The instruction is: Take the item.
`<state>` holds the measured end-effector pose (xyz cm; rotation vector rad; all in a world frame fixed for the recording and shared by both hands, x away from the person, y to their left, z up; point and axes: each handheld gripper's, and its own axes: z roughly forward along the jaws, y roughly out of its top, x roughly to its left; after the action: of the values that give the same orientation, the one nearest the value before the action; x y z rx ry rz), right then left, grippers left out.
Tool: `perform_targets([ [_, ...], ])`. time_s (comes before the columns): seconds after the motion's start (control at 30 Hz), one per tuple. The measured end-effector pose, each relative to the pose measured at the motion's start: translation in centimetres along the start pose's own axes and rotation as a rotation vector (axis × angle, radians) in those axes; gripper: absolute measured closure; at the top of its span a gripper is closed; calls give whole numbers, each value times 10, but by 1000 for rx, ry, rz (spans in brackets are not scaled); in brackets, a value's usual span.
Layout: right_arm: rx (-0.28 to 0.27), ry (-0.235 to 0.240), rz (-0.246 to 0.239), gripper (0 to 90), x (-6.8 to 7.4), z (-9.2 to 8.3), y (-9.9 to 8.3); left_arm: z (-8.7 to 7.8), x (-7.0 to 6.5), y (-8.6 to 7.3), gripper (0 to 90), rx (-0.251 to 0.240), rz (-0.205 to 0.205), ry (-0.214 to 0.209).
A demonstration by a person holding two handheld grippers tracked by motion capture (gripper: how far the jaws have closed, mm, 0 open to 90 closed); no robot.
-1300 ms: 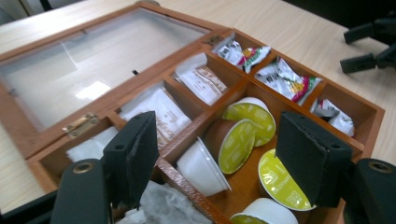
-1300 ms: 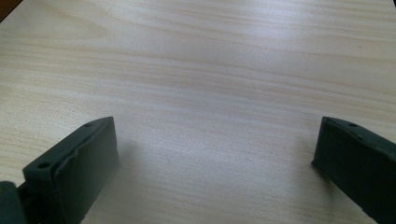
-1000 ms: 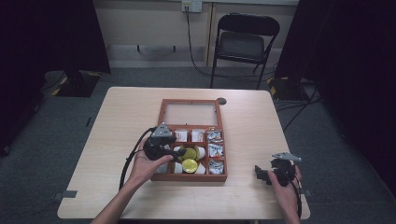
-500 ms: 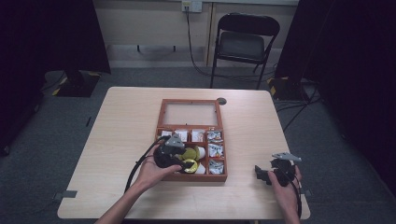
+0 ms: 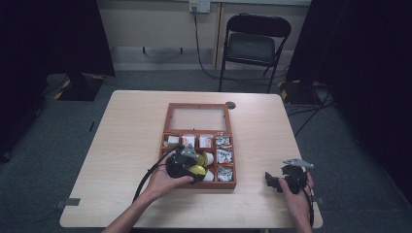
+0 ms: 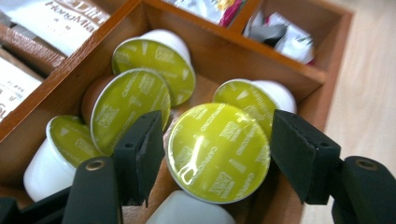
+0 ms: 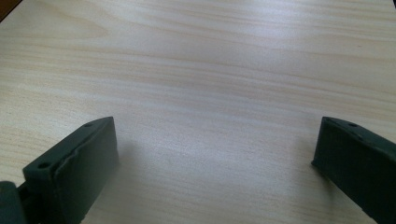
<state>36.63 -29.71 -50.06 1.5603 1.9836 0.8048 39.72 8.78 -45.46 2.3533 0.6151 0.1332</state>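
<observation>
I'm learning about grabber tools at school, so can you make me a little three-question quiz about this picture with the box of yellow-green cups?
1. True or false: the left gripper has a green-lidded capsule between its jaws.
2. What lies under the right gripper? A) bare table B) the wooden box C) a chair
3. Fill in: the compartments along the box's right side hold crumpled ____.

Key
1. True. The capsule sits between the two black jaws, over the capsule compartment; the jaws have just been opening slightly.
2. A. Its jaws stand wide apart over the table.
3. Packets.
</observation>
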Motion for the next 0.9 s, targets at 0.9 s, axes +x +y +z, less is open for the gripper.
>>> perform_targets([
  [0.9, 0, 1, 1, 0, 0, 0, 0, 14, 8, 4, 346, 110, -15, -16],
])
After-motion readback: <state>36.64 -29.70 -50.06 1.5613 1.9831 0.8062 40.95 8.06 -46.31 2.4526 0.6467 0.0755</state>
